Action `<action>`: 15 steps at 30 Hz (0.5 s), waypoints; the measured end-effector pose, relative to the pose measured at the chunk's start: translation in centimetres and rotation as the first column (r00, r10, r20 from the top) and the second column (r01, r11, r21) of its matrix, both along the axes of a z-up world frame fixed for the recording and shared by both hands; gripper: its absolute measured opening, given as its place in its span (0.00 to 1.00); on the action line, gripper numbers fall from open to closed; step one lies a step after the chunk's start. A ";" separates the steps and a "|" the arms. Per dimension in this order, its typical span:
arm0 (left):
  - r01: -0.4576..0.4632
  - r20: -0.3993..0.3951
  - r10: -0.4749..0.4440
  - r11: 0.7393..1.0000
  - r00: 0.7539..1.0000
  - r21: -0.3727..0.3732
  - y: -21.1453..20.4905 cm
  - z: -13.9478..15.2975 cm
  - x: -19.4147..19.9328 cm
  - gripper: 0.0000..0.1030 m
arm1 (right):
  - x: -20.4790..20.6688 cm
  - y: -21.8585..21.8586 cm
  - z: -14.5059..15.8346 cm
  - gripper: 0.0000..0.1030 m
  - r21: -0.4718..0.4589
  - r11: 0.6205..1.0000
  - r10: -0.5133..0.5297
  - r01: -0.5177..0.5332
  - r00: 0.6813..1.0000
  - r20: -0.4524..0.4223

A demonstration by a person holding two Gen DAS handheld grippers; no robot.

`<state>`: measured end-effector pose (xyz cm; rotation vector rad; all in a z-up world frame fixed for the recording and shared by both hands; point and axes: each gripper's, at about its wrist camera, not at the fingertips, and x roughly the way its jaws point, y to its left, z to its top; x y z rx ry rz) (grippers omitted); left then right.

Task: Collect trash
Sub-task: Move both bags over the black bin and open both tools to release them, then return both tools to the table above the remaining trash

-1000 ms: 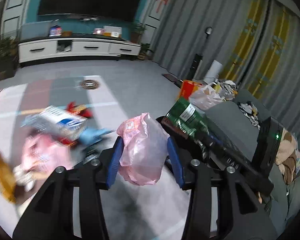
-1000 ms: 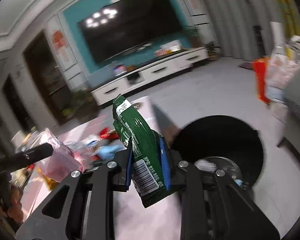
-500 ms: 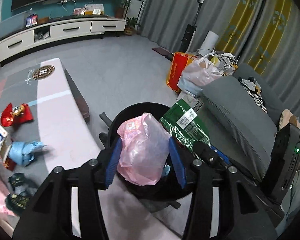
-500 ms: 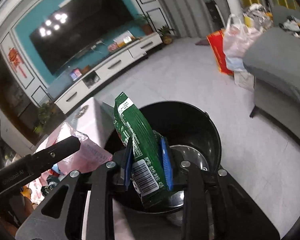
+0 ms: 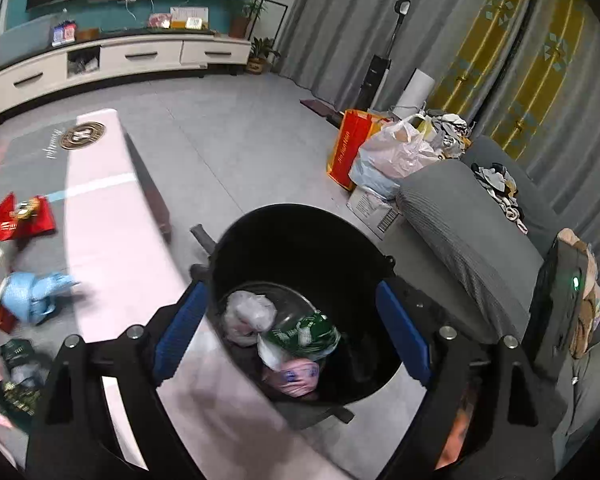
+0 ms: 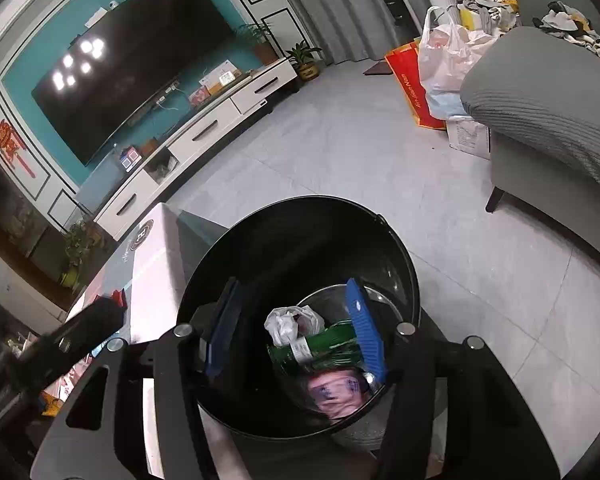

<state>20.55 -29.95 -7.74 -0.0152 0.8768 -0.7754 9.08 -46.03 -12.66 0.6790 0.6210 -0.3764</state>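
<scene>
Both grippers, left (image 5: pixel 290 334) and right (image 6: pixel 296 334), hang spread apart and empty over the round black bin (image 5: pixel 300 220). Inside lie a crinkly green packet (image 5: pixel 300 336), a soft pink bag (image 5: pixel 294 374) and a white bag (image 5: pixel 248 316). Bare grey floor (image 5: pixel 240 152) lies beyond the far rim, with the pale table (image 5: pixel 112 232) just left.

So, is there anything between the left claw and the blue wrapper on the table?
Nothing visible. The left claw is open over the bin; the blue wrapper lies to its left on the table, with only bare tabletop between them.
</scene>
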 end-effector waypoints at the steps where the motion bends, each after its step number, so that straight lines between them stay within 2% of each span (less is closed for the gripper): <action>1: -0.007 0.008 0.007 1.000 1.000 0.003 0.7 0.1 -0.4 0.85 | 0.0 0.2 0.1 0.53 0.001 1.000 0.005 -0.005 1.000 0.003; 9: -0.028 0.094 0.023 0.998 0.995 0.048 6.6 1.1 -4.5 0.86 | 0.7 3.2 1.6 0.59 -0.029 0.996 0.091 -0.090 0.995 0.032; 12: -0.025 0.119 0.018 0.998 0.993 0.056 9.0 1.4 -6.0 0.91 | 1.3 5.5 2.4 0.60 -0.062 0.986 0.157 -0.155 0.987 0.026; 15: -0.043 0.143 0.032 0.996 0.989 0.074 12.5 1.7 -7.2 0.92 | 1.9 8.0 2.9 0.64 -0.103 0.967 0.237 -0.233 0.971 0.020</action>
